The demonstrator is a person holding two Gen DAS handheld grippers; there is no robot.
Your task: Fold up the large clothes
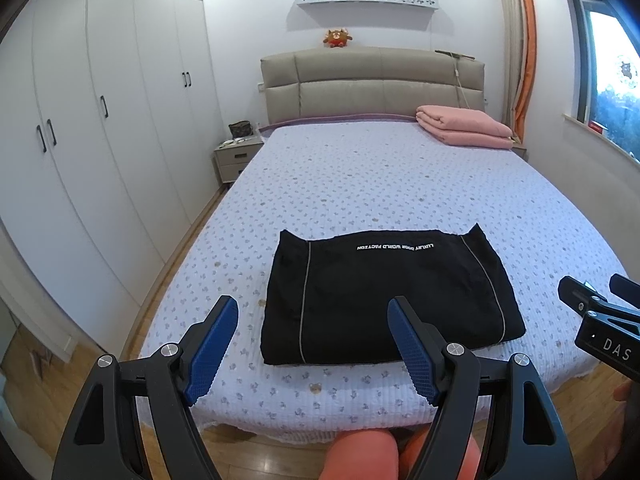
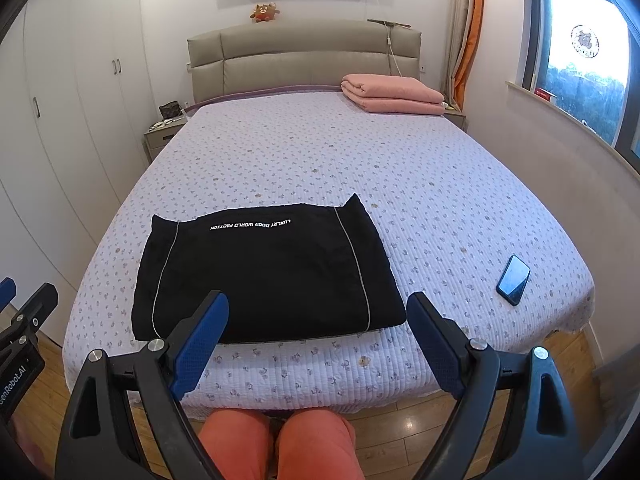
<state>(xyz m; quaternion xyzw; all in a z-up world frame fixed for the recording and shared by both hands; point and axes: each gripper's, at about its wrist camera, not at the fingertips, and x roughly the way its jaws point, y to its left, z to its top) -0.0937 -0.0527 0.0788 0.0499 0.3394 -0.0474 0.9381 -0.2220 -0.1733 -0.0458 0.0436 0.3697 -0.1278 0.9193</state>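
i hold both tools back over the near edge of the bed (image 1: 400,184), above my knees, and neither one touches cloth: my left gripper (image 1: 312,312) is spread wide with nothing between its blue pads (image 1: 208,352), and my right gripper (image 2: 318,308) is spread just as wide and empty. the black garment (image 2: 264,272) lies flat near the foot of the bed, toward the left of the middle, already a squarish packet with its white lettering along the far edge and a pale piping line down each side. it looks close to done, so i judge the step in hand is either one last fold or a tidy-up. if i fold again, i would take the two near corners, one per gripper, pinching all layers together so the inner ones do not slide, then carry them level to the far edge and lay them down square to the piping. the two far corners poke up a little; i would press them flat. the phone (image 2: 513,280) lies on the right, well apart from the cloth, so a sweep out that way needs care.
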